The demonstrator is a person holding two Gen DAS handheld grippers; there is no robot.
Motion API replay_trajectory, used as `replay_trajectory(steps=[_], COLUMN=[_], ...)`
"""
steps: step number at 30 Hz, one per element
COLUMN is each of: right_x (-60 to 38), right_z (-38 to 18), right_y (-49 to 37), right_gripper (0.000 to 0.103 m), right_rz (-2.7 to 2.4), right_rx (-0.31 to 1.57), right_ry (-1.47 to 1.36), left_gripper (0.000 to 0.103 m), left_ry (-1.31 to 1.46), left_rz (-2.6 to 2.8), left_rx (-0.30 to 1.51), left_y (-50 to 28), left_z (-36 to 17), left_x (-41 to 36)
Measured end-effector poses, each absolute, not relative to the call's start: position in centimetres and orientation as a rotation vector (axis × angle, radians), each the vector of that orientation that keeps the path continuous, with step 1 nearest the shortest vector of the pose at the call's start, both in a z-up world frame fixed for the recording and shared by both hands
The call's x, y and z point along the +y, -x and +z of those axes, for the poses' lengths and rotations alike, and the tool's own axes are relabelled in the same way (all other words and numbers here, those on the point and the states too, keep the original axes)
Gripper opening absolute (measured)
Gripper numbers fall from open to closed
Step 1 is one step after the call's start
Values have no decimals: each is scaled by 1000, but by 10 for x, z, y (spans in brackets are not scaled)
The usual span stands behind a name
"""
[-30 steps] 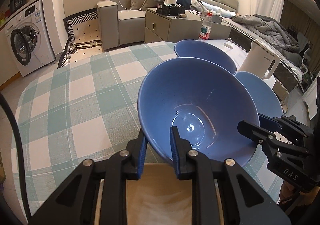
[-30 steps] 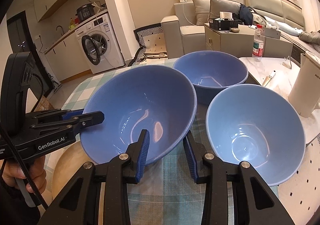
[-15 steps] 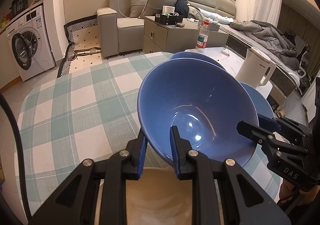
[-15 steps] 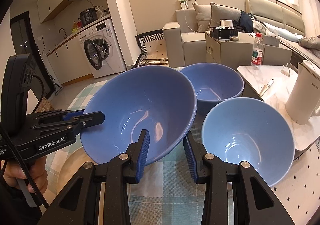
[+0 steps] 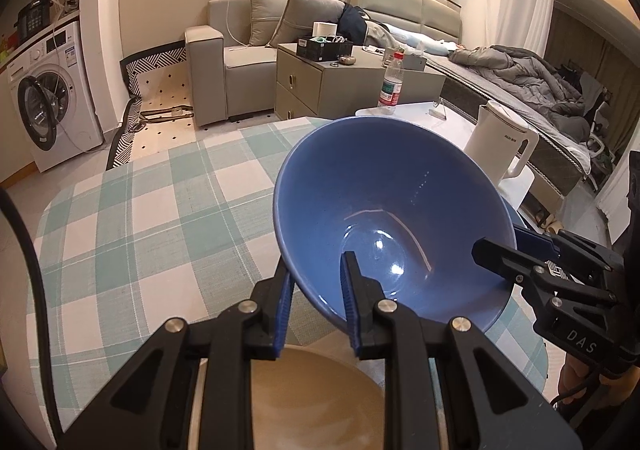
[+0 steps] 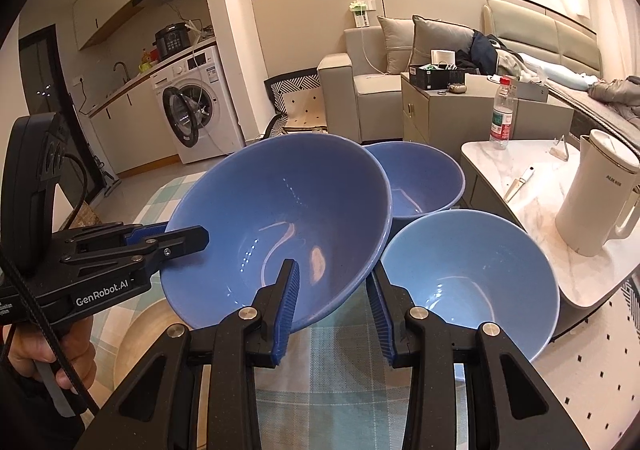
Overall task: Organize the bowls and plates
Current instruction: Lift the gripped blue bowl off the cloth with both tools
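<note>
A large blue bowl [image 5: 384, 202] [image 6: 280, 210] hangs tilted in the air, held by both grippers. My left gripper [image 5: 316, 290] is shut on its near rim; it shows at the left of the right wrist view [image 6: 176, 242]. My right gripper [image 6: 332, 290] grips the opposite rim, one finger inside and one outside; it shows in the left wrist view [image 5: 500, 250]. A light blue bowl [image 6: 468, 274] and a darker blue bowl [image 6: 416, 178] stand on the checked tablecloth [image 5: 140, 210]. A beige plate [image 5: 312, 398] lies under my left gripper.
A white electric kettle [image 6: 596, 190] stands on a white marble side table [image 6: 532, 186] to the right, with a water bottle [image 6: 500, 114] at its far end. A sofa, a cabinet and a washing machine lie beyond the table.
The held bowl has risen higher above the table with both grippers; the two other bowls now sit lower and further off in both views.
</note>
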State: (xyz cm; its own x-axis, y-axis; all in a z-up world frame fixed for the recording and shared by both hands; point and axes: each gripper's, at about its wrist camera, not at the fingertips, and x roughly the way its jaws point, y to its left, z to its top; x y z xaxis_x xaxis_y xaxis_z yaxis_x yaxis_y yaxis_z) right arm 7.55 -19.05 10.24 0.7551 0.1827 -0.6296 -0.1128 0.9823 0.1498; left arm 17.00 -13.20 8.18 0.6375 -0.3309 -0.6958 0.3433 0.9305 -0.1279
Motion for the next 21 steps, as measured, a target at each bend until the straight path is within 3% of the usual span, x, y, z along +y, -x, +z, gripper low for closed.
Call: replay_trajectory(steps=[21], right_x=[-216], right_z=[118], right_y=[-57], right_gripper=[36], right_rz=[98], right_rx=[672], right_ry=[-116], left_gripper=[22], left_ry=[-35], left_rz=[-440], left_rx=[769], left_y=[-169], left_z=[92], left_x=[-161])
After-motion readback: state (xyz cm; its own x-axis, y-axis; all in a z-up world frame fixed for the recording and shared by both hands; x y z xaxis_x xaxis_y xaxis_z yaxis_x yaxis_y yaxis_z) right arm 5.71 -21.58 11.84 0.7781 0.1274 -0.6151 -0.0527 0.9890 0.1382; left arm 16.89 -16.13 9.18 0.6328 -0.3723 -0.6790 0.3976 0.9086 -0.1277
